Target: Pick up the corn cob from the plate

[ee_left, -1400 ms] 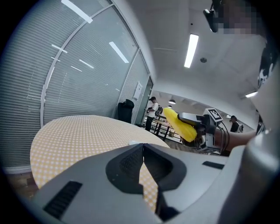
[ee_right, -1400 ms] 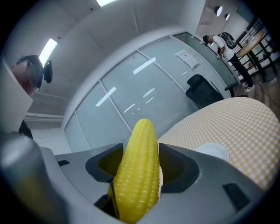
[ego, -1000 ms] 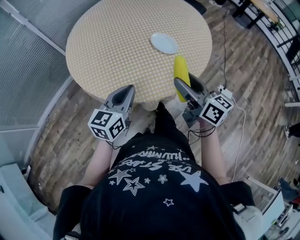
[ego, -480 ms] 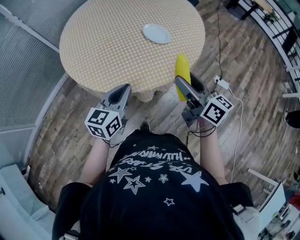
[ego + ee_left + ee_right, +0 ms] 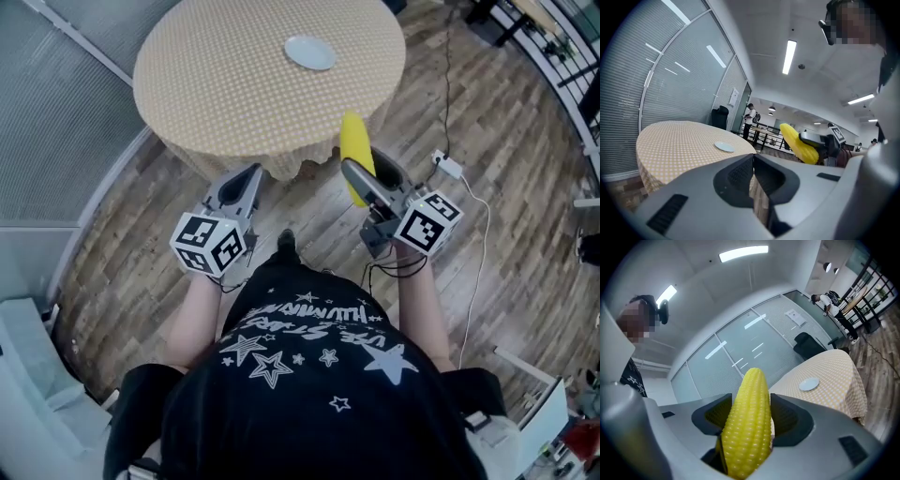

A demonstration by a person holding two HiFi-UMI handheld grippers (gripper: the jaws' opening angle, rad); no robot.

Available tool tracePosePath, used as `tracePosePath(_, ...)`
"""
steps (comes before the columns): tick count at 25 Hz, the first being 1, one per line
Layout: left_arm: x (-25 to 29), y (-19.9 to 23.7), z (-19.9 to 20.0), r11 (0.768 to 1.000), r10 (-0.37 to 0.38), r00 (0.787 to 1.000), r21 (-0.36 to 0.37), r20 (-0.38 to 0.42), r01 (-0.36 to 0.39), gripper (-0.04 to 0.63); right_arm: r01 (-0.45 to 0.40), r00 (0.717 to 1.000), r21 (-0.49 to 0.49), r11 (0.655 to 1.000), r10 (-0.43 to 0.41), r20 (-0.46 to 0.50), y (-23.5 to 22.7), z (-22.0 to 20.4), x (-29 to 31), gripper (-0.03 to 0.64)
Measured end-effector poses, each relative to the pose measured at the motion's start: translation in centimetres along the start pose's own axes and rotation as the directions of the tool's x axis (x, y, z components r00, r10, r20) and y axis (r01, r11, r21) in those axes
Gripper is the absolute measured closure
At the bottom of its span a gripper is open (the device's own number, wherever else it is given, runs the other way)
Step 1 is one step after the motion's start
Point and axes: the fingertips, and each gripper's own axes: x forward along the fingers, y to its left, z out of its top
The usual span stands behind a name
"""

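Observation:
My right gripper (image 5: 370, 180) is shut on the yellow corn cob (image 5: 355, 154), held off the round table and over the wooden floor. In the right gripper view the corn cob (image 5: 749, 423) stands upright between the jaws, its tip poking above them. The white plate (image 5: 309, 52) lies bare on the checked tablecloth, well ahead of both grippers; it shows small as the plate (image 5: 809, 384) in the right gripper view and as the plate (image 5: 724, 146) in the left gripper view. My left gripper (image 5: 243, 187) is shut and holds nothing, level with the table's near edge.
The round table (image 5: 216, 84) with its beige checked cloth stands ahead. A glass wall with blinds (image 5: 56, 131) runs along the left. A white cable and plug (image 5: 450, 167) lie on the floor at the right. Railings and people stand in the far background.
Both grippers and the corn cob have drawn back from the table toward the person; the table and plate now sit farther off. The right gripper's hold on the corn cob is unchanged.

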Motion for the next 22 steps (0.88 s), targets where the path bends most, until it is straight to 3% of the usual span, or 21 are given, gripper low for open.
tracePosePath(11,-3.3,-7.9,0.0,0.998,0.062,0.996,0.015,0.067,-0.063,0.588,-0.070,0.997,-0.071,0.995,0.068,-0.025,3.4,-0.8,-6.6,0.350)
tracePosePath(17,-4.8,-10.8,-1.4,0.996,0.086,0.994,0.004,0.064,-0.086,0.588,-0.083,0.996,-0.058,0.995,0.080,-0.050,4.2,-2.4,-8.4,0.350)
tracePosePath(22,-5.7,-11.5,-2.1,0.997,0.079,0.996,0.021,0.049,-0.080,0.588,-0.070,0.993,-0.100,0.993,0.059,-0.102,4.7,-4.1,-8.2,0.350)
